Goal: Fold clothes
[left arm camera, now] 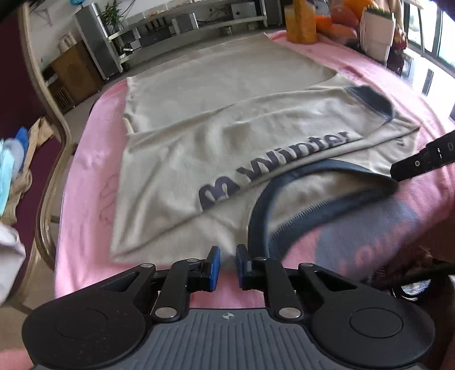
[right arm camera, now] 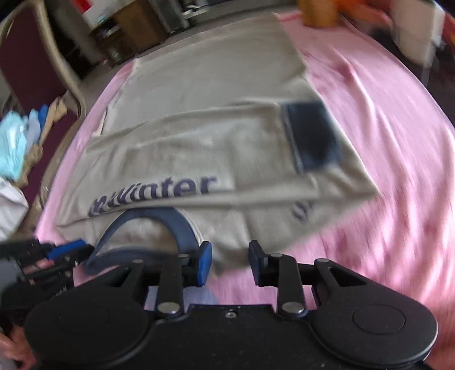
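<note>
**Beige T-shirt lies half-folded on the pink cloth, both grippers free at its collar end**

The T-shirt [left arm camera: 216,119] lies flat on a pink cloth [left arm camera: 88,170] that covers the table. Its long axis runs away from the cameras: the navy collar [left arm camera: 298,182] is at the near end and the hem at the far end, close to a yellow container [left arm camera: 301,22]. One side has been folded across the body, so a navy-cuffed sleeve [right arm camera: 310,133] lies on top and the printed word "Winter" [right arm camera: 170,190] runs along the fold edge.

The near shoulder edge of the shirt sits just ahead of both sets of fingers. Bare pink cloth lies open on the right of the garment and in a narrower strip on its left, where the table edge meets a wooden chair [left arm camera: 48,119] piled with other clothes.

The fabric looks soft and matte with shallow creases; the collar is a thicker ribbed band, lifted into a loop. The pink cloth looks fuzzy.

The left gripper [left arm camera: 227,263] has its blue pads a narrow gap apart with nothing between them. The right gripper [right arm camera: 230,257] stands wider apart, also empty, over the shirt's near edge beside the collar
</note>
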The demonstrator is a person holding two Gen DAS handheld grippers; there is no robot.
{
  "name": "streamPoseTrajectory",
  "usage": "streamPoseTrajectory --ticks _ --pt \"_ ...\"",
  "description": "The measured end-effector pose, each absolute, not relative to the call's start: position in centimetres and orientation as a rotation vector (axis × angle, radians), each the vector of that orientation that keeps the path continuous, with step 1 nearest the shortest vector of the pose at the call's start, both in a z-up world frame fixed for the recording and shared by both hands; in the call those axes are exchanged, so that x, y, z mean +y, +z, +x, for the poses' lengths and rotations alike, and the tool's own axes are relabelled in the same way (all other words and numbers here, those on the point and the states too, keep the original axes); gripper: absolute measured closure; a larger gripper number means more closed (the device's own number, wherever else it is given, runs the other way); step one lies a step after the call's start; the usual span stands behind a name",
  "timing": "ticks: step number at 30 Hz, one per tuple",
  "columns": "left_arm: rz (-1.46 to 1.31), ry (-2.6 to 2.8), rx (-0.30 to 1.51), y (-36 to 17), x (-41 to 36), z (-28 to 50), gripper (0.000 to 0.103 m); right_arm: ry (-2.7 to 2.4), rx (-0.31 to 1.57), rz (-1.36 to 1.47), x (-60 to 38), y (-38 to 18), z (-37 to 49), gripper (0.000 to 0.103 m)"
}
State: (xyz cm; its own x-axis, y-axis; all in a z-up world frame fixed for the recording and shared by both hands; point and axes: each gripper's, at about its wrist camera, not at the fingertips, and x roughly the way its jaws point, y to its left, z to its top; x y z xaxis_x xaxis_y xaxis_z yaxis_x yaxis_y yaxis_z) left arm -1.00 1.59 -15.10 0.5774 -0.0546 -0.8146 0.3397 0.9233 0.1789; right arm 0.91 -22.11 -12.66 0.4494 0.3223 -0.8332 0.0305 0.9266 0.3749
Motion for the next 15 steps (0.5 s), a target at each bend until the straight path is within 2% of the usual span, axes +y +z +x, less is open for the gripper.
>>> streamPoseTrajectory --ticks 3,4,6,15 --pt "0.149 -0.27 0.912 -13.7 3.6 -1.6 0.087 0.204 1.044 0.475 -23.4 -12.0 0.2 0.077" --pt "0.117 -0.268 0.891 -13.3 3.8 -1.6 0.086 0.222 1.02 0.489 -23.4 -11.7 0.1 0.088" --pt "0.119 -0.251 0.885 -13.5 3.3 -1.0 0.087 0.257 0.992 0.486 -22.9 -11.4 0.2 0.097" --pt "0.247 -0.266 0.963 -14.9 1.0 -0.4 0.087 0.298 1.114 0.428 -20.0 -13.2 1.8 0.096"
